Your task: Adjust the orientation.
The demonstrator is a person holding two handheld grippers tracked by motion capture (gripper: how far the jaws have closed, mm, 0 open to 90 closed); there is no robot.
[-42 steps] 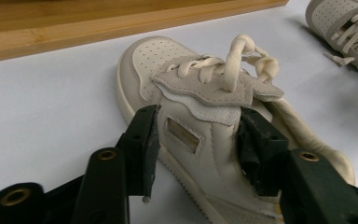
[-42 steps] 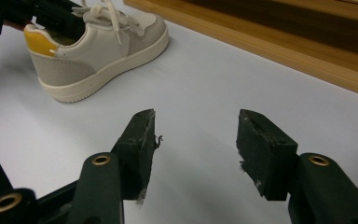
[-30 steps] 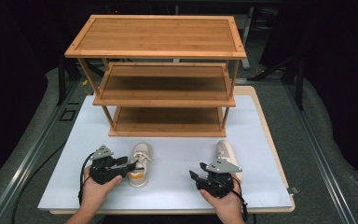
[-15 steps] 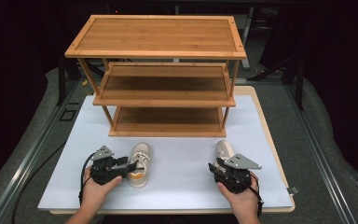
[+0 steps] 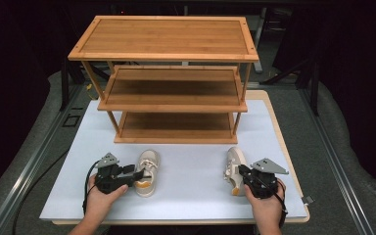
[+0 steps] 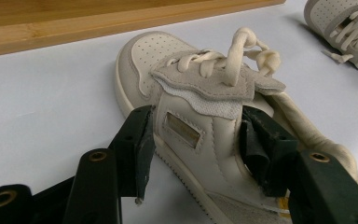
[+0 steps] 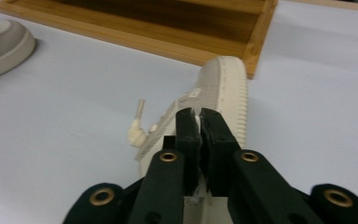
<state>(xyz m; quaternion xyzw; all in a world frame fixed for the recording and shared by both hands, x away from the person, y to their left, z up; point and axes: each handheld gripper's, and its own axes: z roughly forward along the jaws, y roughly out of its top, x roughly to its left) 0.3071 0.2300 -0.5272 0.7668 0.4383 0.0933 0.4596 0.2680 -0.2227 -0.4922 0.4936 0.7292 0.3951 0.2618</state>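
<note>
High view: both shoes lie near the rack (image 5: 166,105). Right gripper (image 5: 248,177), jaws just closed, pinches the right shoe's (image 5: 234,169) side wall for lifting; left gripper (image 5: 138,175), spread, straddles the left shoe (image 5: 147,171).

White table (image 5: 191,188) w/ shelf rack (image 5: 174,78), 2 shoes (image 5: 146,172).
</note>
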